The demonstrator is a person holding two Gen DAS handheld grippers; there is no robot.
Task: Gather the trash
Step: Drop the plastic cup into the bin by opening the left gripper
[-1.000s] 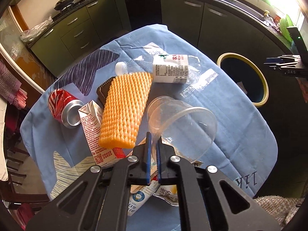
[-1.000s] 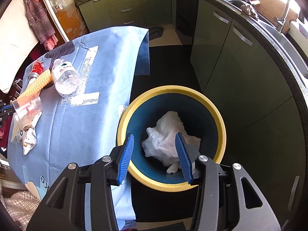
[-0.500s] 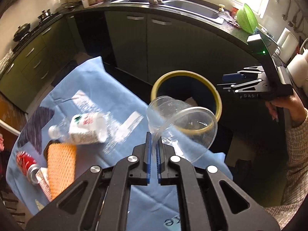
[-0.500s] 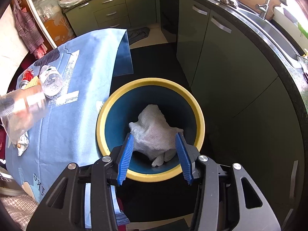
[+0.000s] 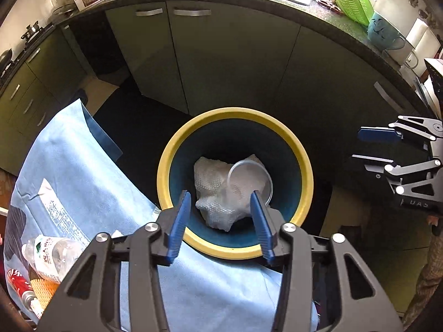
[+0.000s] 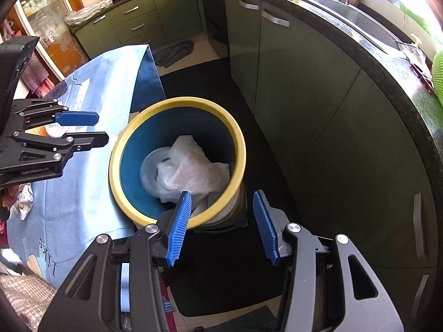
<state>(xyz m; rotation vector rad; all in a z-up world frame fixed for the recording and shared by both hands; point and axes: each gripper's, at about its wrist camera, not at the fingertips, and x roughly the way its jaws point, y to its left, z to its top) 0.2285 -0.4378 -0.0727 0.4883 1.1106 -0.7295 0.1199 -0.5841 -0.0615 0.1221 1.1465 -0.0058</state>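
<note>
clear glossy plastic cup (image 5: 250,179) on dimpled white paper (image 5: 213,193)

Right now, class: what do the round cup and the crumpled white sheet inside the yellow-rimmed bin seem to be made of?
Round see-through cup: likely thin clear plastic; the sheet shows through its glossy wall.
Crumpled white sheet: probably embossed paper towel; matte, dimpled, creased.
Yellow-rimmed blue bin: seemingly smooth moulded plastic.

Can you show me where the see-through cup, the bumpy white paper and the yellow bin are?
clear plastic cup (image 5: 250,178): left wrist view, on its side wall.
white paper towel (image 5: 213,191): left wrist view, crumpled middle.
trash bin (image 5: 163,171): left wrist view, yellow rim.
</note>
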